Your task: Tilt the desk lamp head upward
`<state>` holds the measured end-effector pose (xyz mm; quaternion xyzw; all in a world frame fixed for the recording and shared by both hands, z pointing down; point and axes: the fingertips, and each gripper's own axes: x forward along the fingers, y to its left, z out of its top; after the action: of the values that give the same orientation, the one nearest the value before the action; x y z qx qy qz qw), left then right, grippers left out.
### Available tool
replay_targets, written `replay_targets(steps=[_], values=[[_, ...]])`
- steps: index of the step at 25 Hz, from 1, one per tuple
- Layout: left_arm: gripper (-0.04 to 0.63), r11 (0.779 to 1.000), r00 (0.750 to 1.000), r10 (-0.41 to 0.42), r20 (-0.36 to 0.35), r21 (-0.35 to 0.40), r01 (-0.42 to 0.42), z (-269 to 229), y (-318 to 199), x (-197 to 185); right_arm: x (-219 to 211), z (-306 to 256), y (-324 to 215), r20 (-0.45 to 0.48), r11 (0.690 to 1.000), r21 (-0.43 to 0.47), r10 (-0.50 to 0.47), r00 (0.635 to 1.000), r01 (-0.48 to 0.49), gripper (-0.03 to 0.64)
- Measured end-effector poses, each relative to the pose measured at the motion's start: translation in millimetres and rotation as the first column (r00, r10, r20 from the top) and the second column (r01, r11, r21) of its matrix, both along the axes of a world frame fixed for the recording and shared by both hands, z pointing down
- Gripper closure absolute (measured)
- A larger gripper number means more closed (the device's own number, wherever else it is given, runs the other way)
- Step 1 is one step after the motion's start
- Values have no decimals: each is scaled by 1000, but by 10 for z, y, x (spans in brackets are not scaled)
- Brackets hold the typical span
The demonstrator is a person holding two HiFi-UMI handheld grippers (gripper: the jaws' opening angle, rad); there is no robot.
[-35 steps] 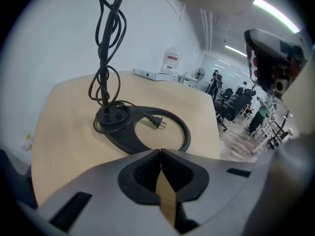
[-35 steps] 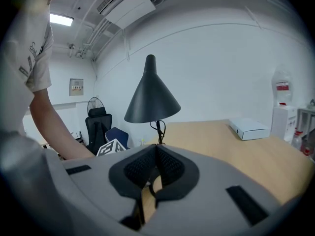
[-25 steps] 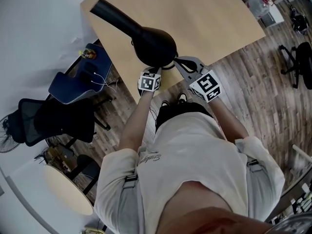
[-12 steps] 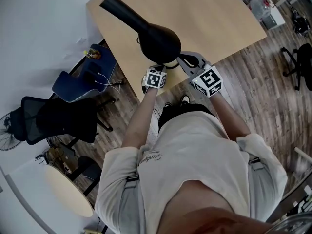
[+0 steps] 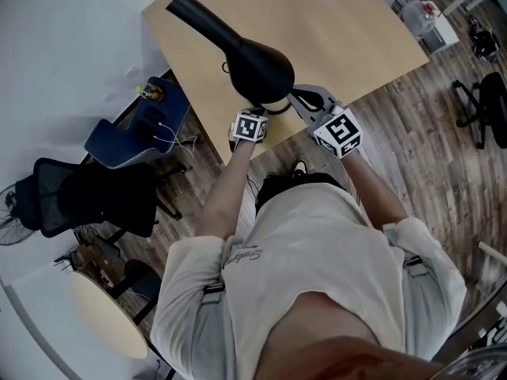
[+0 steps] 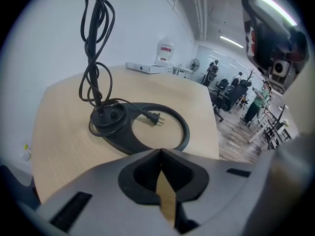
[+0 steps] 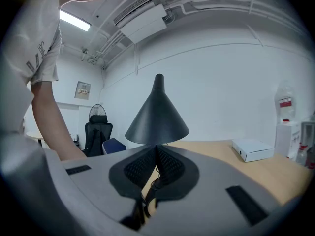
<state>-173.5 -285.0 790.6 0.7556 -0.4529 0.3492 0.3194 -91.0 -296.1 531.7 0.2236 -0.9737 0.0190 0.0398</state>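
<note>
Well, lamp head (image 5: 255, 68): a black cone over the near left part of the table (image 5: 348, 30). In the right gripper view its wide mouth faces down and its narrow end points up, so I judge it not yet tilted upward.
Lamp base (image 6: 116, 142): a dark ring flat on the table, straight ahead in the left gripper view.
Cord (image 6: 93, 58): it hangs in loose twists down to the base, and its plug (image 6: 155, 118) lies inside the ring, unplugged.
Left gripper (image 6: 160, 154): its jaws are closed tip to tip with nothing between them; only bare table shows through the slit. In the head view it sits at the table's near edge, just near of the lamp head, which it does not appear to touch.
Right gripper (image 7: 157, 149): its jaws are pressed together and, as far as I can tell, empty. The dark strand in the gap looks to be beyond them. It sits right of the left gripper, aimed at the lamp head.
Progress: I judge the tilt at 0. The 2 grippers are close, but neither has hold of the lamp.
Left to do: open 1 gripper, take the cone's rim or neck and swing it upward, perhaps steadying the base with the other.
Surroundings: a white box (image 7: 253, 149) on the far right of the table, and a black office chair (image 5: 95, 192) on the floor to the left.
</note>
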Motion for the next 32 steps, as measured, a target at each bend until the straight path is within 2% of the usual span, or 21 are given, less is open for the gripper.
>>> replay_targets(steps=[6, 9, 18, 28, 32], values=[[580, 1000, 1000, 3, -14, -15, -3, 7, 3, 2, 176, -379, 57, 52, 999, 26, 37, 998, -39, 623], [581, 1000, 1000, 17, 5, -20, -17, 13, 26, -4, 258, -570, 92, 29, 998, 35, 48, 998, -49, 623], [581, 997, 995, 74, 61, 3, -74, 9, 51, 11, 454, -1067, 224, 51, 997, 1, 75, 996, -75, 623], [581, 999, 997, -3, -75, -39, 0, -11, 23, -24, 471, -1572, 288, 10, 998, 26, 50, 999, -50, 621], [581, 999, 997, 7, -71, -47, -10, -13, 13, -16, 471, -1741, 276, -32, 996, 68, 52, 998, -50, 621]])
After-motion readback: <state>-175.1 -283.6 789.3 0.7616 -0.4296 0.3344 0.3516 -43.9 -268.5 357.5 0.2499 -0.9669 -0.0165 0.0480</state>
